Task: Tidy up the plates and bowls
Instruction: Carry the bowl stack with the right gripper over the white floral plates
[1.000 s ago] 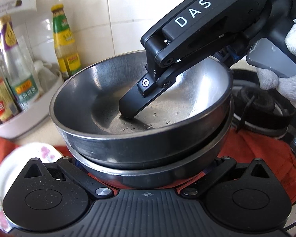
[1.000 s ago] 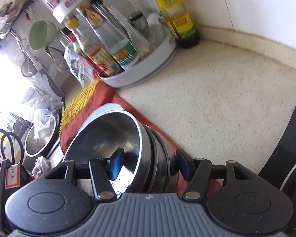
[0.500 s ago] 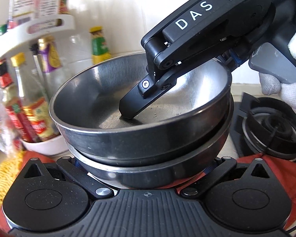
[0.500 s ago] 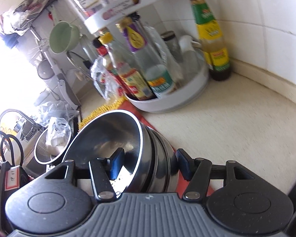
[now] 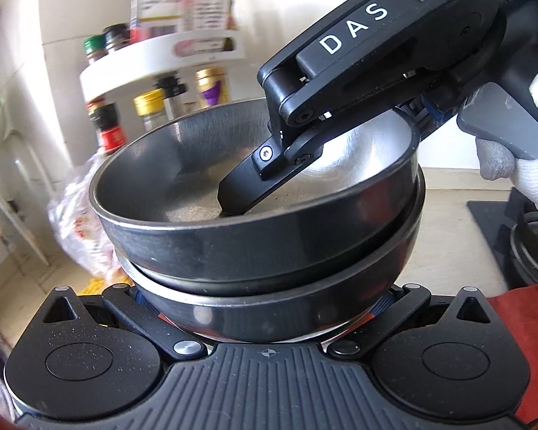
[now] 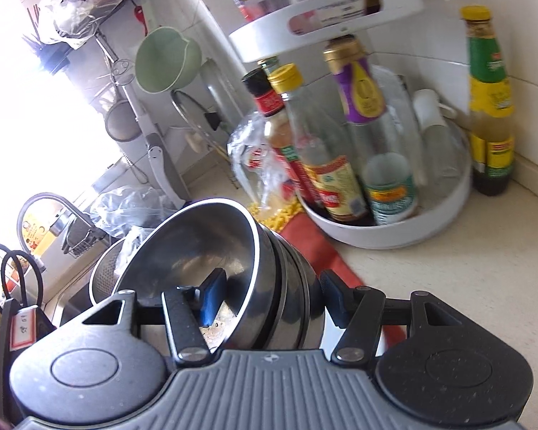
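Observation:
A stack of nested steel bowls (image 5: 254,251) fills the left wrist view, held above the counter. My left gripper (image 5: 265,308) is closed around the lowest bowl from both sides. My right gripper (image 6: 269,286) is shut on the stack's rim (image 6: 265,272), with one finger (image 6: 211,301) inside the top bowl and the other finger (image 6: 335,297) outside. That inner finger also shows in the left wrist view (image 5: 247,186), touching the bowl's floor.
A white two-tier turntable (image 6: 394,222) of sauce bottles stands on the beige counter (image 6: 466,272) by the tiled wall. A tall yellow-capped bottle (image 6: 489,107) stands beside it. A red cloth (image 6: 305,236) lies below. A sink with a colander (image 6: 104,276) and hanging utensils are at left. A stove burner (image 5: 531,243) is at right.
Both grippers have carried the bowl stack leftwards, away from the stove and the floral plate, and the views have swung toward the turntable and the sink. Both grips are unchanged.

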The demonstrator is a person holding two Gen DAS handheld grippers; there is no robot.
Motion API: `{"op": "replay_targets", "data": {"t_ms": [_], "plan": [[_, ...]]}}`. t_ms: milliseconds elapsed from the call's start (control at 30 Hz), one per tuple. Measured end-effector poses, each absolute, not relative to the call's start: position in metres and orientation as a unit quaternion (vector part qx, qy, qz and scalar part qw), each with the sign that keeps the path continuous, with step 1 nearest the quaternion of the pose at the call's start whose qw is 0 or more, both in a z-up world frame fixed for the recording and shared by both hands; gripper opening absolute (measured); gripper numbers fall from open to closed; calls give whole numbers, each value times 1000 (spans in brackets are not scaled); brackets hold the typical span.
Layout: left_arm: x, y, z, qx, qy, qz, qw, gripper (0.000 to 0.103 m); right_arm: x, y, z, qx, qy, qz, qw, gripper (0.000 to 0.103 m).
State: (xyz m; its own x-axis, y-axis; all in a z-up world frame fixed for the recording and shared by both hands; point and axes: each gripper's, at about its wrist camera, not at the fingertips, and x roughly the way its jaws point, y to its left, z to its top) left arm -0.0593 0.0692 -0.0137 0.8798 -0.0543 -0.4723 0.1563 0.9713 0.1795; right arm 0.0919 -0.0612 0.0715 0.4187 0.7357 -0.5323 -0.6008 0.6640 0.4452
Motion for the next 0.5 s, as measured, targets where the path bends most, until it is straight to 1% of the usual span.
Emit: {"op": "replay_targets", "data": {"t_ms": [200, 500], "plan": [[-59, 90, -25, 94, 258, -43, 961, 103, 102, -31, 60, 90, 379, 408, 826, 58], [-53, 106, -47, 80, 286, -41, 954, 103, 113, -12, 32, 96, 410, 401, 813, 58]]}}
